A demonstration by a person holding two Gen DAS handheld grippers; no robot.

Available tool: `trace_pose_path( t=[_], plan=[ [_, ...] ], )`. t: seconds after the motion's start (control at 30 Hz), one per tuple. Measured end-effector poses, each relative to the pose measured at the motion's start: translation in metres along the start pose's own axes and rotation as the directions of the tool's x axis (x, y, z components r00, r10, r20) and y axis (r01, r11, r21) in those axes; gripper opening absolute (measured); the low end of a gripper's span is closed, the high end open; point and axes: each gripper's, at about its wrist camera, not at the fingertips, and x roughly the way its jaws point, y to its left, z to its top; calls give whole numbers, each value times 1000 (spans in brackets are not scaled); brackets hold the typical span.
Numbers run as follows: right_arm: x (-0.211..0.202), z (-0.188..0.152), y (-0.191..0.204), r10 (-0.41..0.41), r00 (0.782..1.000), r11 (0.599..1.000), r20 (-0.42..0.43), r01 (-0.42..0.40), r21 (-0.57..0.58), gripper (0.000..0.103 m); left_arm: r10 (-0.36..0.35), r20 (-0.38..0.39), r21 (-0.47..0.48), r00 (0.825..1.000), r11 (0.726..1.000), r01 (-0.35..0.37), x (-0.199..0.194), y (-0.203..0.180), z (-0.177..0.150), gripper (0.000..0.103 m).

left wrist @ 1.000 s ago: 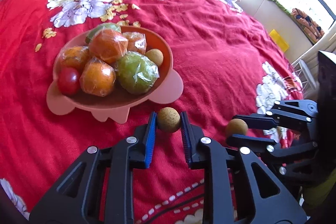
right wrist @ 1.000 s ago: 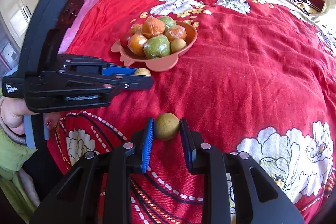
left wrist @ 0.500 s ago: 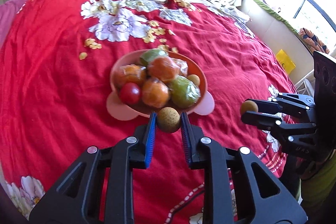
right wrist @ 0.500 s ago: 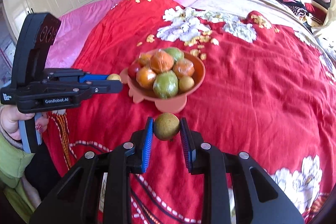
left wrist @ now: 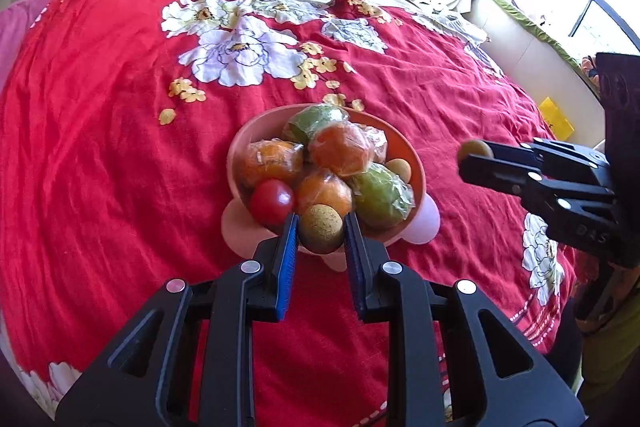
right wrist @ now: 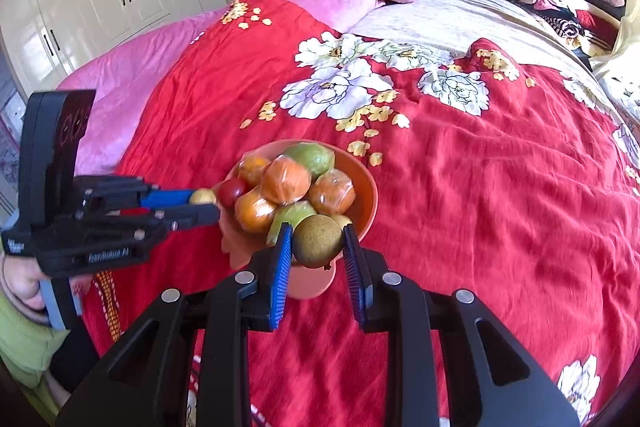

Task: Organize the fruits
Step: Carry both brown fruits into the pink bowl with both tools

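Presently, left wrist view: the left hand-held gripper [left wrist: 321, 231] is clamped on a small brown fruit [left wrist: 321, 228], held above the near rim of the pink bowl [left wrist: 404, 147] of wrapped fruit on the red bedspread [left wrist: 100, 167]. Right wrist view: the right hand-held gripper [right wrist: 317, 243] grips a second brown fruit [right wrist: 317, 241] over the same bowl's near edge.

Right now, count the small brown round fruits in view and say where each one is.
3: one in the left gripper's fingers, one in the right gripper's fingers, one in the pink bowl at its right edge. More may hide under the wrapped fruit.
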Motion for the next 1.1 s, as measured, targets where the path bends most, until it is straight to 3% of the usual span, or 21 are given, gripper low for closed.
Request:
trace_pose_path(
  t=[1.1],
  plan=[
    [49,16,-11,-40,998,999,-49,40,12,25,14,-28,75,1000,997,-12,22,-22,-4,19]
  ],
)
